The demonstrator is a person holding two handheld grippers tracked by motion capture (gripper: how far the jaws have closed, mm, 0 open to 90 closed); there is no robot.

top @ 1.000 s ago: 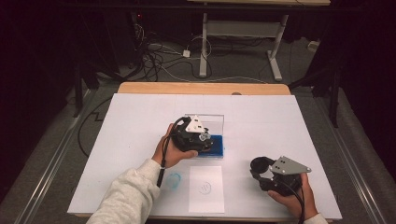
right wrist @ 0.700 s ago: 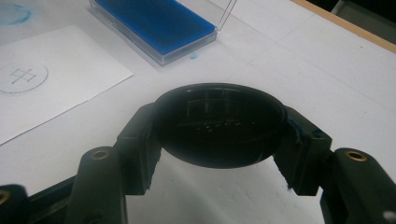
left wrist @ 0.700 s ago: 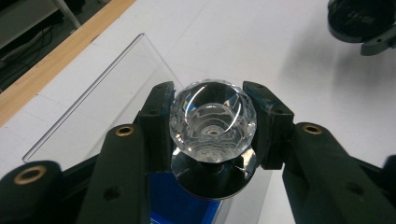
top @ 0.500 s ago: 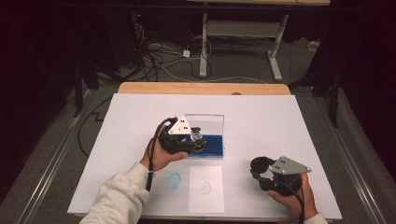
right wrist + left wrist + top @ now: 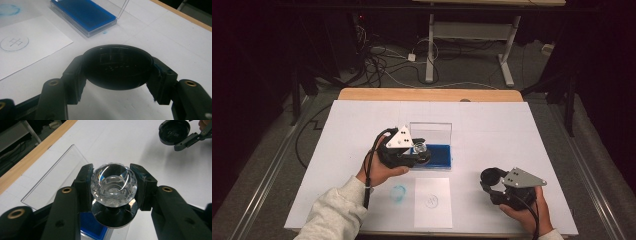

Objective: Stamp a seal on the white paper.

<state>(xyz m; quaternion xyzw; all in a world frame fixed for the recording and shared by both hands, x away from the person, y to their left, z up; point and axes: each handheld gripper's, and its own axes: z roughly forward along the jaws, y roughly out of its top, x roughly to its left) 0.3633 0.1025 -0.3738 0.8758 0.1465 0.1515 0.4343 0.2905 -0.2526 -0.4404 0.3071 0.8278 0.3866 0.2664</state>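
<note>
The left tool (image 5: pixel 113 188) is clamped on a faceted crystal-knob stamp (image 5: pixel 114 185), 1 jaw on each side of the knob, with the round dark base of the stamp hanging below, over the near edge of the blue ink pad (image 5: pixel 434 155) in its clear open case. In the high view that tool (image 5: pixel 418 150) sits over the left part of the pad, with the case's clear lid (image 5: pixel 430 133) standing up behind it. The right tool (image 5: pixel 117 68) is closed on a round black cap (image 5: pixel 117 66), held just above the tabletop (image 5: pixel 492 125) well to the right of the pad. Nearer the person lies a white sheet (image 5: pixel 432 201) bearing 1 faint circular imprint (image 5: pixel 431 201), and a blue ink smudge (image 5: pixel 398 192) marks the tabletop just to its left. The step in hand looks like inking the stamp. To do it well, keep the base level, lower it straight down onto the blue surface clear of the case rim, press lightly and evenly, then lift vertically so the ink stays uniform. A tilted base would ink only 1 edge, and the smooth faceted knob could slip in the jaws if pushed sideways.
</note>
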